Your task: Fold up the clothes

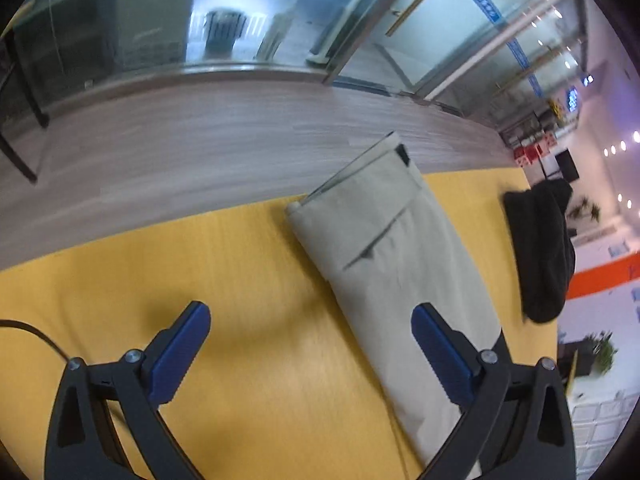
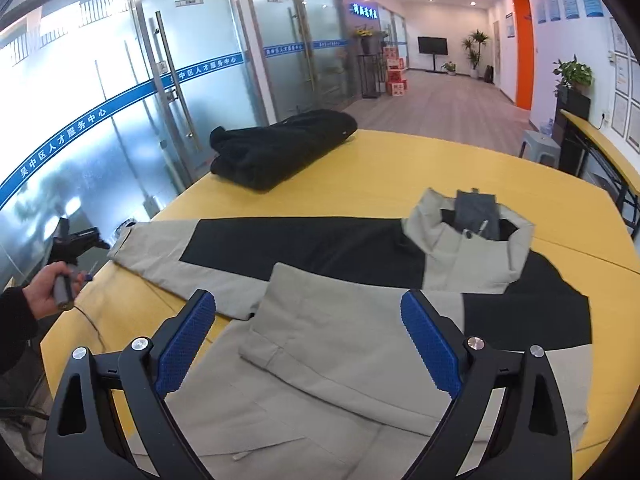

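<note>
Fingers (image 2: pixel 188 344) on our right gripper (image 2: pixel 308 348) are spread wide with nothing between them, hovering over the jacket's (image 2: pixel 344 344) body. Our left gripper (image 1: pixel 312 356) is the same, fingers (image 1: pixel 180 356) apart and empty, held above the sleeve (image 1: pixel 400 264) end near the table (image 1: pixel 200 272) edge. We judge both are poised to pick fabric for the next fold, one per side.

The jacket lies flat on the yellow table, beige with black panels. One sleeve is stretched straight out to the left, its cuff (image 2: pixel 124 240) at the table edge. The other side looks already folded in: a beige flap (image 2: pixel 304 312) lies over the chest. The hood (image 2: pixel 472 236) sits bunched at the top, grey lining showing. A zipped pocket slit (image 1: pixel 376 240) shows on the sleeve in the left view.

A black garment (image 2: pixel 284 152) sits folded at the far edge, well apart from the jacket, probably finished. Our left hand (image 2: pixel 48 292) shows on its gripper handle in the right view.
</note>
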Available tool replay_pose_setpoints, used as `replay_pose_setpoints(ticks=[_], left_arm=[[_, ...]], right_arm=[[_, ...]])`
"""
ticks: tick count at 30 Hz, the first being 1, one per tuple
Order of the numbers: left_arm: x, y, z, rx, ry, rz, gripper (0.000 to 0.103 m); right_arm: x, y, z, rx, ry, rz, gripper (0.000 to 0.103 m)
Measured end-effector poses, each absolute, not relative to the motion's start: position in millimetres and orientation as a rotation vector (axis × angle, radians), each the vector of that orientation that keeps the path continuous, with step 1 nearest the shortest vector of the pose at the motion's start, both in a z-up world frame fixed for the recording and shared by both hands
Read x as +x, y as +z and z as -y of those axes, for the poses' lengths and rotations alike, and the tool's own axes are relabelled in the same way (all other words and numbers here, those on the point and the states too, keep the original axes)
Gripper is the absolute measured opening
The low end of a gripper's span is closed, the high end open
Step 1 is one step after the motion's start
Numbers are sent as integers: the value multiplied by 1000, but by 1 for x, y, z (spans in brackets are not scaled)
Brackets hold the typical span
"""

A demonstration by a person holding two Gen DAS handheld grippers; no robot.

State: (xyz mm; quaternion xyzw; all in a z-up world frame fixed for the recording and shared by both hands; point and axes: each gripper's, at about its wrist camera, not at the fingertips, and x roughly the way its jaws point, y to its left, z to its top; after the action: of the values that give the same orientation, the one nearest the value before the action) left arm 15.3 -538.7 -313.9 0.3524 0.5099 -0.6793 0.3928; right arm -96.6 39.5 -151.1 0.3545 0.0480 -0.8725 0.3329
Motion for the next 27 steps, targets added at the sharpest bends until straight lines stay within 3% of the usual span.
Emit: replay_pose_setpoints(ticks=[6, 8, 10, 11, 12, 15, 20, 27], left_arm=[[6, -329, 570, 772, -1759, -1377, 102], [5, -331, 576, 773, -1799, -1392, 97], [2, -334, 582, 782, -1833, -1403, 59], [3, -337, 585, 786, -1833, -1418, 46], [6, -339, 586, 781, -1833, -1448, 22], [12, -340, 589, 728, -1864, -1517, 11], [21, -294, 572, 613, -1973, -1539, 7], [-38, -128, 442, 540, -2448, -1377, 6]], right_arm=[[-92, -160, -12, 960, -2236, -176, 95], [-93, -162, -9, 971, -2235, -182, 95], [-95, -166, -9, 988, -2237, -172, 95], [-97, -166, -9, 994, -2237, -162, 95], [-98, -167, -9, 999, -2238, -152, 95], [-102, -170, -9, 1010, -2236, -128, 95], [-99, -170, -17, 1004, -2233, -114, 95], [-97, -151, -63, 943, -2288, 14, 95]])
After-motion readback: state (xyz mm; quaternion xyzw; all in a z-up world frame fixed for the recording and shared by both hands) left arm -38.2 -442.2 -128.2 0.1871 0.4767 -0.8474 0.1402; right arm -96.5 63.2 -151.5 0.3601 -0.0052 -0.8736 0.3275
